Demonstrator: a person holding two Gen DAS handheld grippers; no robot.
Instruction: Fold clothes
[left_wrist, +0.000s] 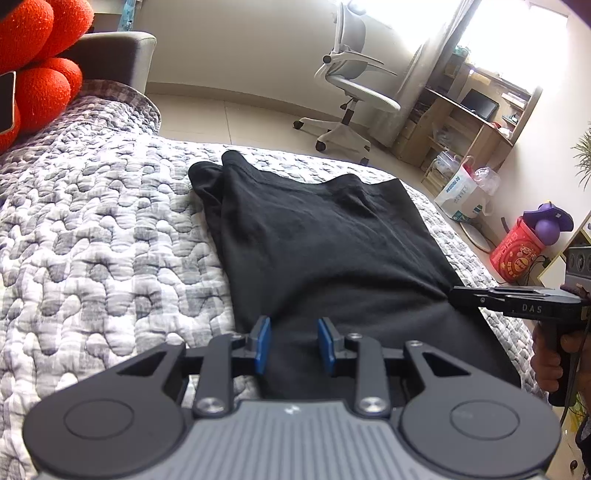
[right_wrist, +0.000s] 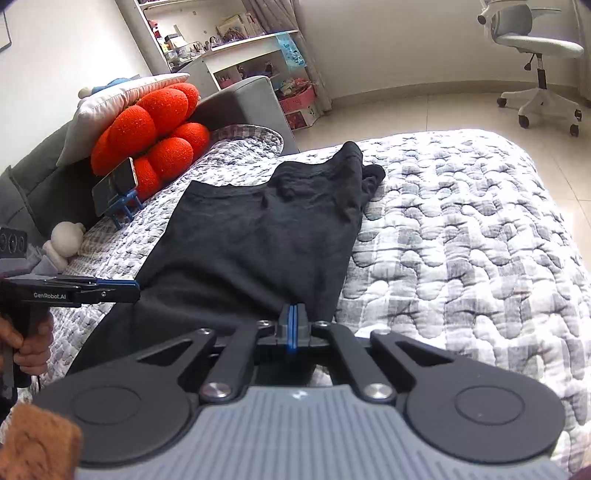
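Observation:
A black garment (left_wrist: 325, 236) (right_wrist: 258, 236) lies folded lengthwise on the grey-and-white quilt (left_wrist: 92, 240) (right_wrist: 461, 240), a sleeve bunched at its far end. My left gripper (left_wrist: 294, 343) is at the garment's near left edge. Its jaws are closing, with dark cloth lying between the blue pads (left_wrist: 263, 343), and a gap still shows. In the right wrist view the left gripper (right_wrist: 136, 286) comes in from the left edge, held by a hand. My right gripper (right_wrist: 291, 326) is at the near right corner, pads pressed together on the cloth's edge. It also shows in the left wrist view (left_wrist: 452, 295).
A red flower cushion (right_wrist: 155, 129) (left_wrist: 33, 74), a phone on a blue stand (right_wrist: 114, 184) and a small white plush (right_wrist: 66, 238) sit by the sofa back. A white office chair (left_wrist: 354, 85) (right_wrist: 535, 48) stands on the floor beyond. Bags (left_wrist: 465, 192) and a red tub (left_wrist: 517, 254) stand beside the bed.

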